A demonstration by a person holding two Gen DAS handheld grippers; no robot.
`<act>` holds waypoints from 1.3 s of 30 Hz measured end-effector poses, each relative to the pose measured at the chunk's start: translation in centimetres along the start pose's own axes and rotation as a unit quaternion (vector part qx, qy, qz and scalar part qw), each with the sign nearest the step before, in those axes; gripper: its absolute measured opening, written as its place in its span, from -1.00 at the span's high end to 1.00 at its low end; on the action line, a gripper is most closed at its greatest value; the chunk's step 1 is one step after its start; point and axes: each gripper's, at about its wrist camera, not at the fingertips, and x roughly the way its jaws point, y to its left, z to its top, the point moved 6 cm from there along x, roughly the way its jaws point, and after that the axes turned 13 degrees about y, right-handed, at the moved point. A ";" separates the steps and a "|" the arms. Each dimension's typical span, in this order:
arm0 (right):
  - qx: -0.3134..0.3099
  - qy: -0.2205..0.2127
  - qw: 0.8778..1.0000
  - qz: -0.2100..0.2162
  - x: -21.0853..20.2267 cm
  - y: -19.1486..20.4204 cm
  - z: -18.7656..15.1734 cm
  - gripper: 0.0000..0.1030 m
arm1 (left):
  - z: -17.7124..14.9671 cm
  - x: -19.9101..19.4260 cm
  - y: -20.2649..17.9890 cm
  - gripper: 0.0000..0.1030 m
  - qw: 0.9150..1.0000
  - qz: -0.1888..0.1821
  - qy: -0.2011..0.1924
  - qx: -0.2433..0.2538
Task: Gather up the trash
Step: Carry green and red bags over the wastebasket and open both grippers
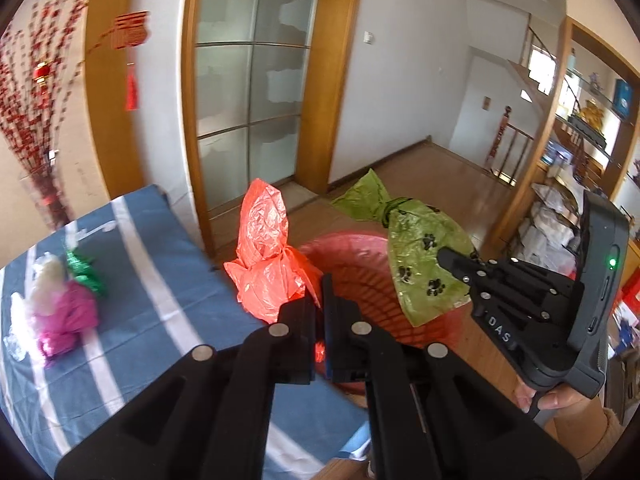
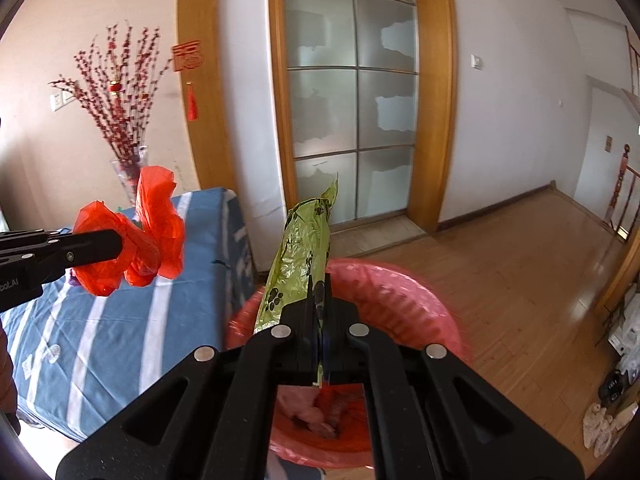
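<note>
My left gripper [image 1: 320,300] is shut on a knotted red plastic bag [image 1: 268,256] and holds it in the air at the table's edge; it shows in the right wrist view [image 2: 132,236] too. My right gripper [image 2: 318,304] is shut on a green paw-print bag [image 2: 304,248] and holds it over a red waste basket [image 2: 404,292] lined with a pink bag. In the left wrist view the right gripper [image 1: 444,256] holds the green bag [image 1: 424,256] above the basket [image 1: 360,264].
A table with a blue striped cloth [image 1: 152,264] carries a pink, white and green bundle of wrappers [image 1: 64,300]. A vase of red branches [image 2: 120,120] stands behind it. Behind the basket are wooden floor [image 2: 520,272] and a glass door [image 2: 352,100].
</note>
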 end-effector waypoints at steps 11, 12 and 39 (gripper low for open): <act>0.040 0.015 0.999 -0.004 1.0 -4.3 -1.2 0.97 | 0.1 4.3 -5.1 0.91 0.999 -0.036 0.031 0.026; 0.042 0.018 0.999 -0.002 1.2 -4.5 -1.3 0.97 | 0.1 4.7 -5.4 0.91 0.998 -0.039 0.035 0.027; 0.063 0.052 0.996 -0.029 3.2 -8.3 -3.8 0.05 | -1.7 9.4 -1.9 0.13 0.996 -0.012 0.084 -0.014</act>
